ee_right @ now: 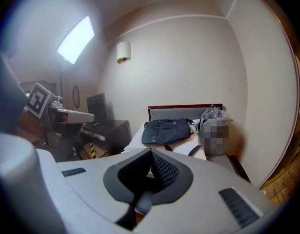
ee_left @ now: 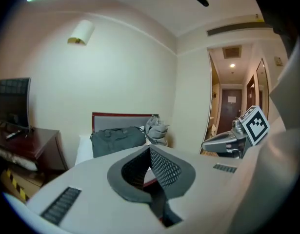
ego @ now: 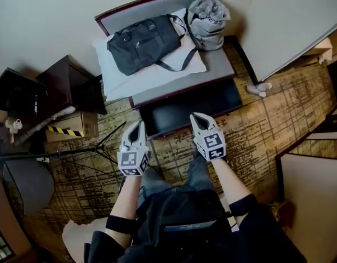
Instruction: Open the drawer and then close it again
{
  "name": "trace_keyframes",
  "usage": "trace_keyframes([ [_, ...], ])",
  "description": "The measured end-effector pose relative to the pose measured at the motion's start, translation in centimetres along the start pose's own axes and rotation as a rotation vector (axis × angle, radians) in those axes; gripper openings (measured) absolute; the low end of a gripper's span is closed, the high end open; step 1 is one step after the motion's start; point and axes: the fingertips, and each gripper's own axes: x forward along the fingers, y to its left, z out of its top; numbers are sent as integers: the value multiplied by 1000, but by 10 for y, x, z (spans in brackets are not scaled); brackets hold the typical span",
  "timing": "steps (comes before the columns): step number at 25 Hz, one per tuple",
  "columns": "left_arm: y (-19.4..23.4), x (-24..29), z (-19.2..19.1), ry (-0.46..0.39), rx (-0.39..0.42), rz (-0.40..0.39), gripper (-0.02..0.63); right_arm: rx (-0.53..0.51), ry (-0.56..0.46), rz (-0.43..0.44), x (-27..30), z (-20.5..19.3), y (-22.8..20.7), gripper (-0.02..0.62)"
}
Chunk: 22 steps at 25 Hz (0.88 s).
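drawer (ego: 193, 109) seemingly open, inside too dark

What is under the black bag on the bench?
A white pillow lies under the black bag, and the pillow rests on the grey bench top. Whether anything else is tucked between bag and pillow cannot be seen, because the bag covers that spot.

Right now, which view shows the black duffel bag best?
Head view: the duffel bag shows whole from above, straps included, lying on the white pillow. Both gripper views show only its long side, smaller and farther off.
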Motion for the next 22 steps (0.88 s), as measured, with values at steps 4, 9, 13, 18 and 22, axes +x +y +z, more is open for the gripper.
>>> trace_keyframes([
  [4, -1, -15, 19, -15, 26, 12, 0, -34, -25, -3, -17, 23, 3, 2],
  [9, 3, -26, 38, -42, 62, 7, 0, -61, -53, -12, -25, 44, 5, 2],
  [13, 0, -34, 44, -47, 81, -5, 0, -65, -62, -8, -29, 49, 11, 2],
  [18, -4, -32, 44, -45, 86, -16, 0, -62, -58, -7, -29, 47, 12, 2],
  [22, -6, -30, 41, -55, 75, -31, 0, -54, -56, -10, -26, 43, 12, 2],
])
